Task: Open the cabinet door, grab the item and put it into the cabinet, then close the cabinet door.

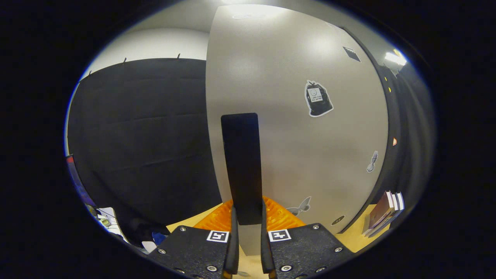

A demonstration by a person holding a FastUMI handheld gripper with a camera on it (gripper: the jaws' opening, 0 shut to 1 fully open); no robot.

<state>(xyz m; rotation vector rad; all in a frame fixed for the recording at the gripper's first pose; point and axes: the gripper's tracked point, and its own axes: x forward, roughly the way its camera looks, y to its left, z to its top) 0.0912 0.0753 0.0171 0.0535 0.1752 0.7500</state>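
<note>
Fingers of the gripper [247, 232] are seen drawn close together with a tall black handle [241, 166] pinched between them; both fingers appear to press on its lower end, so the handle is judged to be held. The handle is mounted upright near the left edge of a pale grey cabinet door [294, 128], which rises just ahead of the fingers. The opening step is judged to be in hand, with the door not yet clearly swung.

Below the door, an orange ridged surface [279, 217] is seen on either side of the handle, resting on a wooden tabletop [354, 240]. Whether this orange piece is the item to be stowed cannot be told. A stack of books [383, 215] lies on the tabletop to the right, well apart from the gripper.

Slipping is the chief risk: the grip is taken low on the handle, and a pull made out of line with the door's arc could let the fingers slide off its end. The orange piece, lying close beneath the door, could be struck or dragged as the door is swung.

Counted: one gripper, one handle, one door, one orange piece, one stack of about three books. Several stickers [317, 99] are seen on the door, at least five.
</note>
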